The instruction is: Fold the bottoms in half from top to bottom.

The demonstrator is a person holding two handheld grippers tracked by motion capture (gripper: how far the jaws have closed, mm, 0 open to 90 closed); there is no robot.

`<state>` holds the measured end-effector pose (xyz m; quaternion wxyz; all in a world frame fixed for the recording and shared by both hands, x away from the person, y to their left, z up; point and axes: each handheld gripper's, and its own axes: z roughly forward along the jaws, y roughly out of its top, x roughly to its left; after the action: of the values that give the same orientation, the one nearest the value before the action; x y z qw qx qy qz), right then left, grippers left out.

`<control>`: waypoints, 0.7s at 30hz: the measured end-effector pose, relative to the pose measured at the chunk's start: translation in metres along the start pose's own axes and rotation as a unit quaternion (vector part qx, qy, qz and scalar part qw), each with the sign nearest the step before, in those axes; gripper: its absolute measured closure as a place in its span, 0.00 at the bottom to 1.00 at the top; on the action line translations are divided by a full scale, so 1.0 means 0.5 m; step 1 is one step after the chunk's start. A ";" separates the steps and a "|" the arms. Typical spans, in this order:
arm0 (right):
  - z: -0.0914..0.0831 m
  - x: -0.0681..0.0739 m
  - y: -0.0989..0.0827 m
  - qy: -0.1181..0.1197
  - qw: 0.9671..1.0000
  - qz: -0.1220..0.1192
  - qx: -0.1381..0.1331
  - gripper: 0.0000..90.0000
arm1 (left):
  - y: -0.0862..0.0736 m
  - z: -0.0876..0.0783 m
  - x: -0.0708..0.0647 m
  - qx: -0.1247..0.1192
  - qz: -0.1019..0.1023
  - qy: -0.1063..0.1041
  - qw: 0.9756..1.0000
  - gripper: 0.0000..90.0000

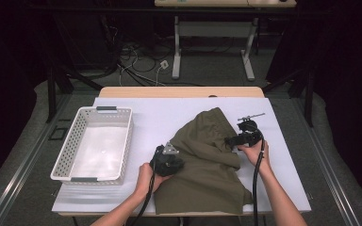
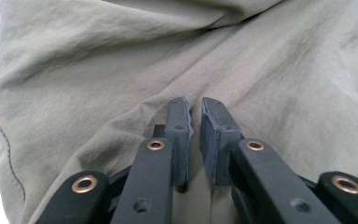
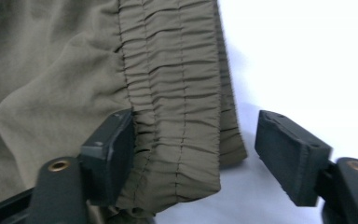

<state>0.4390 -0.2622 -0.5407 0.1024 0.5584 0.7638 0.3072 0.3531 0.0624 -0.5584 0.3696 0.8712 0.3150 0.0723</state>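
One olive garment (image 1: 207, 160) lies mid-table, at 3 o'clock from one white basket (image 1: 94, 143). The left gripper (image 2: 195, 122) is nearly closed, pinching a fabric fold. The right gripper (image 3: 193, 156), jaws wide apart, straddles the gathered waistband (image 3: 177, 93) unpinched.

bare table (image 1: 169, 113) between basket (image 1: 94, 141) and garment (image 1: 207, 160) gives passage.

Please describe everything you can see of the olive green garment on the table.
The olive green garment lies crumpled and partly folded on the white table cover, right of the white basket. It looks like thin, wrinkled woven cloth with a gathered, stitched elastic waistband. The left gripper is shut on a fold of it. The waistband lies between the open jaws of the right gripper; one pad sits against it.
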 end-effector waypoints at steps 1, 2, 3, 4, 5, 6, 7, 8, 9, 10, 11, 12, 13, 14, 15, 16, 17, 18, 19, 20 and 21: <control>0.002 -0.001 0.000 0.004 1.000 0.003 0.003 0.35 | 0.000 0.000 0.000 0.000 0.001 0.000 1.000 0.89; 0.005 -0.002 -0.001 0.007 1.000 0.011 0.004 0.37 | 0.000 0.000 0.000 0.000 0.000 0.000 1.000 0.89; 0.007 -0.002 -0.002 0.010 1.000 0.014 0.008 0.37 | 0.000 0.000 0.000 0.000 -0.001 0.000 1.000 0.89; 0.007 -0.004 -0.003 0.008 1.000 0.014 0.009 0.39 | 0.000 0.000 -0.001 0.000 0.000 0.001 1.000 0.89; 0.007 -0.006 -0.003 0.005 1.000 0.018 0.007 0.42 | 0.000 0.000 -0.001 0.000 0.001 0.002 1.000 0.89; 0.007 -0.005 -0.004 0.002 1.000 0.018 0.007 0.43 | 0.000 0.000 -0.001 0.002 0.001 0.000 1.000 0.89; 0.007 -0.004 -0.004 -0.001 1.000 0.016 0.008 0.45 | 0.000 0.000 -0.001 0.002 0.001 0.000 1.000 0.89; 0.006 -0.004 -0.003 -0.002 1.000 0.020 0.011 0.52 | 0.000 0.000 -0.001 0.001 -0.001 0.001 1.000 0.89; 0.005 -0.003 -0.002 0.010 1.000 0.023 0.012 0.58 | 0.000 0.000 -0.001 0.001 0.002 0.003 1.000 0.89; 0.005 -0.004 -0.001 0.012 1.000 0.025 0.012 0.62 | 0.000 0.000 -0.002 0.001 0.002 0.003 1.000 0.89; 0.005 -0.006 -0.001 0.012 0.999 0.027 0.011 0.66 | 0.000 0.000 -0.002 0.001 0.003 0.004 1.000 0.90; 0.005 -0.007 -0.002 0.022 0.999 0.029 0.010 0.68 | 0.000 0.001 -0.002 0.000 0.002 0.004 1.000 0.90; 0.004 -0.012 -0.002 0.025 0.999 0.024 0.015 0.70 | 0.000 0.001 -0.003 -0.002 0.000 0.005 1.000 0.90; 0.002 -0.012 -0.003 0.032 0.999 0.032 0.017 0.75 | 0.000 0.002 -0.003 -0.002 -0.002 0.003 1.000 0.90; 0.003 -0.011 -0.004 0.032 0.999 0.028 0.009 0.77 | 0.000 0.002 -0.003 -0.001 0.000 0.003 1.000 0.90; 0.003 -0.008 -0.004 0.032 0.999 0.018 0.003 0.79 | 0.000 0.002 -0.003 -0.001 -0.001 0.002 1.000 0.90; -0.001 -0.001 -0.002 0.025 1.000 0.015 0.007 0.80 | 0.000 0.002 -0.003 -0.002 -0.001 0.002 1.000 0.90; -0.004 0.003 0.000 0.021 1.000 0.006 0.004 0.81 | 0.000 0.002 -0.002 -0.001 -0.002 0.001 1.000 0.90; -0.008 0.008 0.001 0.019 1.000 -0.005 0.000 0.82 | 0.001 0.001 -0.001 0.000 0.000 0.001 1.000 0.90; -0.013 0.014 0.002 0.017 1.000 -0.013 -0.006 0.82 | 0.001 0.001 -0.001 0.000 0.000 0.000 1.000 0.89; -0.020 0.019 0.005 0.016 1.000 -0.023 -0.012 0.82 | 0.001 0.000 0.000 0.000 -0.002 -0.002 1.000 0.89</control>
<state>0.4325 -0.2563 -0.5298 0.1040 0.5342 0.7744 0.3226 0.3533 0.0620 -0.5582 0.3701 0.8709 0.3157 0.0701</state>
